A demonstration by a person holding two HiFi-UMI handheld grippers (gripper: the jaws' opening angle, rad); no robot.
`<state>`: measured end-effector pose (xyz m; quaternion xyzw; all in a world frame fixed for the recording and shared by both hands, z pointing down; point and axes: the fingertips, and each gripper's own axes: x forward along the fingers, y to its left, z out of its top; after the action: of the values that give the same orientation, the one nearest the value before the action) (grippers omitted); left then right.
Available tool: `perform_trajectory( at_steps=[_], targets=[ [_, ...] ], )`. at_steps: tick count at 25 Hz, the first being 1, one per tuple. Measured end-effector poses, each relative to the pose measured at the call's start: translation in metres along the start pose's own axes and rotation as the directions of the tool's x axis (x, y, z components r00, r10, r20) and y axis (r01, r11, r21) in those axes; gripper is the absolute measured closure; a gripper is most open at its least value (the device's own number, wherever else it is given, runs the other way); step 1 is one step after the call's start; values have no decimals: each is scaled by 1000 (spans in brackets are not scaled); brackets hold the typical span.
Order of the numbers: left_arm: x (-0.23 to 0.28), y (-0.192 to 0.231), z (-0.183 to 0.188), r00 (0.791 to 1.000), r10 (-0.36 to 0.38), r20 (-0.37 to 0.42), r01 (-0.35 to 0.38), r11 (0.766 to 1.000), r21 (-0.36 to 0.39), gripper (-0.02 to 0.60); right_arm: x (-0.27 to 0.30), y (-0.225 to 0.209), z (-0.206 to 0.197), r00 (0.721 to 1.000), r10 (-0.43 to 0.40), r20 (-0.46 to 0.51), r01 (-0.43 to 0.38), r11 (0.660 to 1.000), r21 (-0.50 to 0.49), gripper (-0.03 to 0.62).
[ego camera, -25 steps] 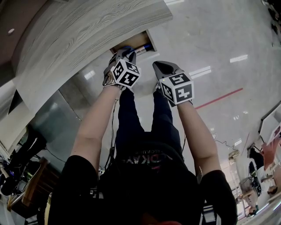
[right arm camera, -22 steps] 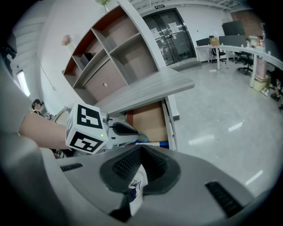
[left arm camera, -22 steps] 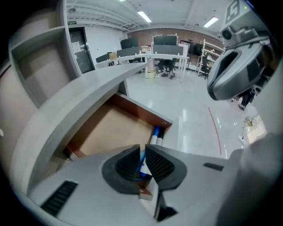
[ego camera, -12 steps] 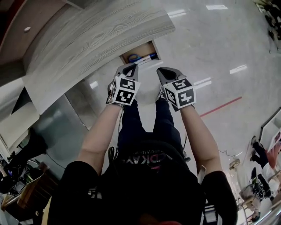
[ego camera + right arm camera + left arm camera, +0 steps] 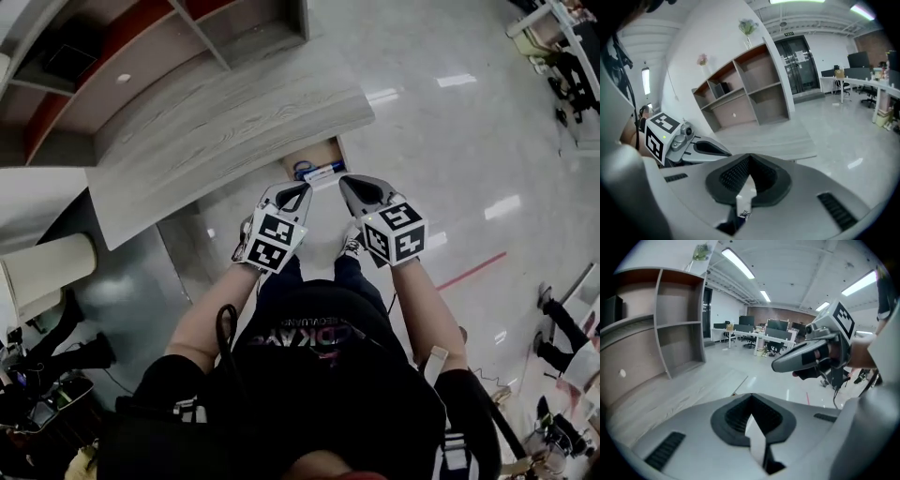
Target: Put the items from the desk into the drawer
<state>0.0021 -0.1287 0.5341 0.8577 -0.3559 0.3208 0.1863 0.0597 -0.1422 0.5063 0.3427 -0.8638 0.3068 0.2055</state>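
The drawer (image 5: pixel 316 159) stands open under the front edge of the grey wood desk (image 5: pixel 225 122). A blue pen (image 5: pixel 323 172) and another blue item lie inside it. Both grippers hang side by side just short of the drawer, pointing at it. My left gripper (image 5: pixel 298 191) is shut with nothing in it, its jaws meeting at the tip (image 5: pixel 751 395). My right gripper (image 5: pixel 352 185) is also shut and empty (image 5: pixel 749 157). In the left gripper view the right gripper (image 5: pixel 777 365) passes at the right. No loose items show on the desk top.
A shelf unit (image 5: pixel 141 37) with open compartments rises behind the desk. Shiny floor (image 5: pixel 450 122) spreads to the right, with a red line (image 5: pixel 473 269) on it. Office desks and chairs (image 5: pixel 764 336) stand far off. A cream cylinder (image 5: pixel 47 267) stands at the left.
Both grippers have drawn back from the drawer toward the person; the left one was at the drawer's mouth before. The view has pulled back, and more of the desk and shelves shows.
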Motion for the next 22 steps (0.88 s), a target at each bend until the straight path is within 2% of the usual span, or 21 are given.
perform_trajectory(
  at_steps=[5,12,17,22],
  targets=[
    [-41,-8,38,994,-49,98,52,998,-32,569,-35,40,41,992,61,111,-56,997,-46,583],
    [-89,-14,66,981,-89,170,96,995,-32,569,-61,87,71,975,136,178,-118,987,-108,583],
    [-105,-16,66,976,-75,207,88,995,-51,571,-68,102,74,961,164,222,-141,983,-119,583],
    [-107,-11,64,974,-55,218,71,995,-68,569,-60,108,63,968,173,181,-145,977,-155,583]
  ],
)
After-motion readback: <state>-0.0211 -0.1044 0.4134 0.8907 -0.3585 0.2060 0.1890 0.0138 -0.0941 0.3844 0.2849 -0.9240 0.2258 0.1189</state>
